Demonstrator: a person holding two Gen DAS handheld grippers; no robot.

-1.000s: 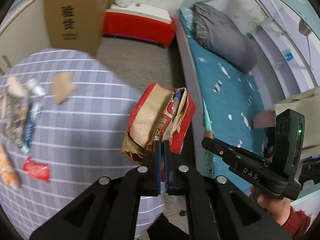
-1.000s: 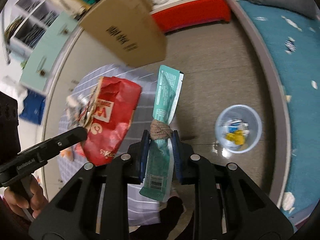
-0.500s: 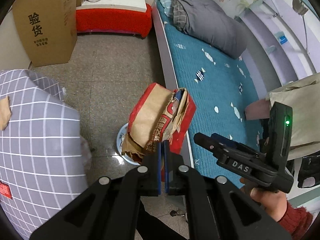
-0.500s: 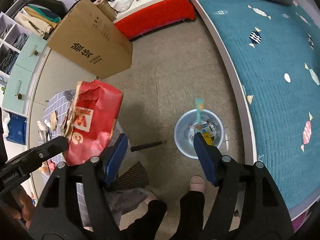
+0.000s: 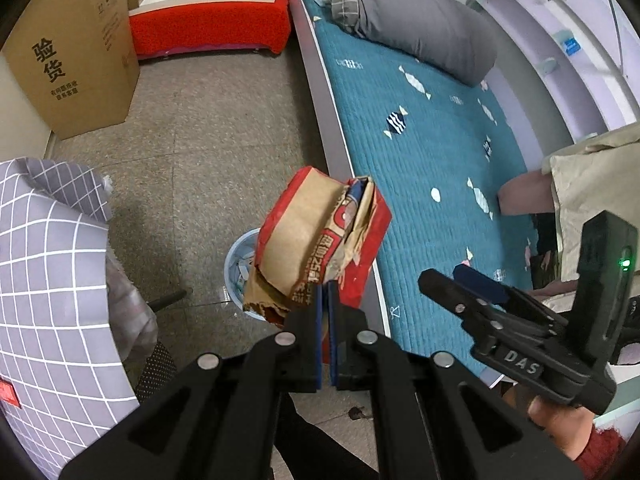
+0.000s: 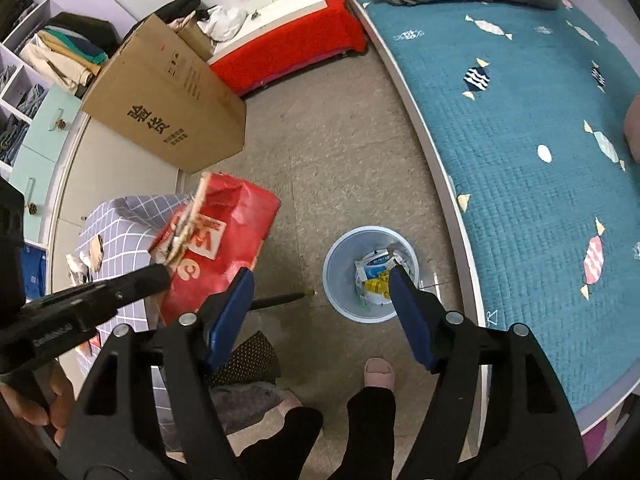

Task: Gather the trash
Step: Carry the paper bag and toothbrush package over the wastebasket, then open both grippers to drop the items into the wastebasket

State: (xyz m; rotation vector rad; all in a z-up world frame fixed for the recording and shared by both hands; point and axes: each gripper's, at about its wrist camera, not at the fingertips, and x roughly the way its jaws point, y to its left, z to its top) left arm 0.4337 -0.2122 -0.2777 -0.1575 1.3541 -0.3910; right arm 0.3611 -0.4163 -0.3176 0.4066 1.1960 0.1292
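Nearest the lens, the left gripper (image 5: pixel 325 300) is pinching the lower edge of a crumpled red paper bag (image 5: pixel 320 236), jaws almost fully together with only the paper between the blue pads. The bag is hanging in the air, tilted, just over the near rim of the trash bin (image 6: pixel 370 274) as seen from the left wrist; from the right wrist it is sitting to the side of the bin, over the edge of the checked tablecloth (image 5: pixel 52 272).

The right gripper (image 6: pixel 320 300) is standing wide open and empty. Its jaws have just been opening, and nothing is lying between them now. It is pointing down at the bin, which is standing on the floor beside the bed (image 6: pixel 540 140) and already holding white, blue and yellow wrappers.

Step in hand, as I judge it: the right side's drop is done, and the left is bringing the bag across for its own.

Next move is calling for carrying the bag squarely over the bin mouth before letting go. The bag is looking wide against that opening, so it may catch on the rim.

Farther off, a cardboard box (image 6: pixel 168 108) is leaning by the wall.
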